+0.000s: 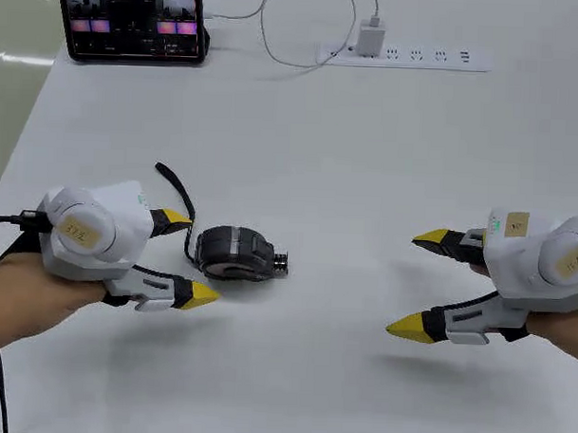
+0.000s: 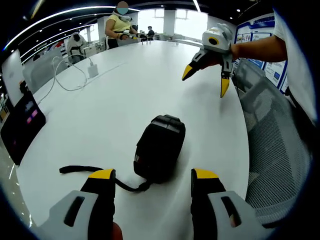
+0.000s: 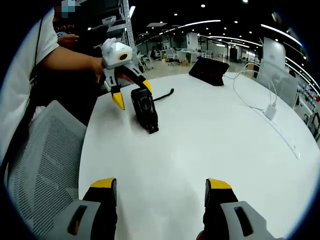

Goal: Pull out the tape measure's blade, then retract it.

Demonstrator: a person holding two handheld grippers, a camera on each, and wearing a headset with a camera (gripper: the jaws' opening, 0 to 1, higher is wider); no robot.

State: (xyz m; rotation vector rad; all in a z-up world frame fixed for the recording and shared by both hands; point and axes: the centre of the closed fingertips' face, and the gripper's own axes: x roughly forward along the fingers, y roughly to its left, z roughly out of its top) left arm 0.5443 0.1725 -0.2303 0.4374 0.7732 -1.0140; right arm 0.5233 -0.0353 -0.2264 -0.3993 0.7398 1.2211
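The black tape measure (image 1: 235, 254), grey-banded with its blade in and its strap (image 1: 177, 188) trailing, lies just ahead of the left gripper (image 1: 197, 254)'s wide jaws. The right gripper (image 1: 407, 283), jaws also wide, is well apart from it, with bare white bench (image 1: 367, 162) between.

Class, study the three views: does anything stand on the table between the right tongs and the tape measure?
Nothing visible does. Bare white table lies between the open right tongs and the tape measure. The left tongs, also open, sit at its other side, near its black strap.
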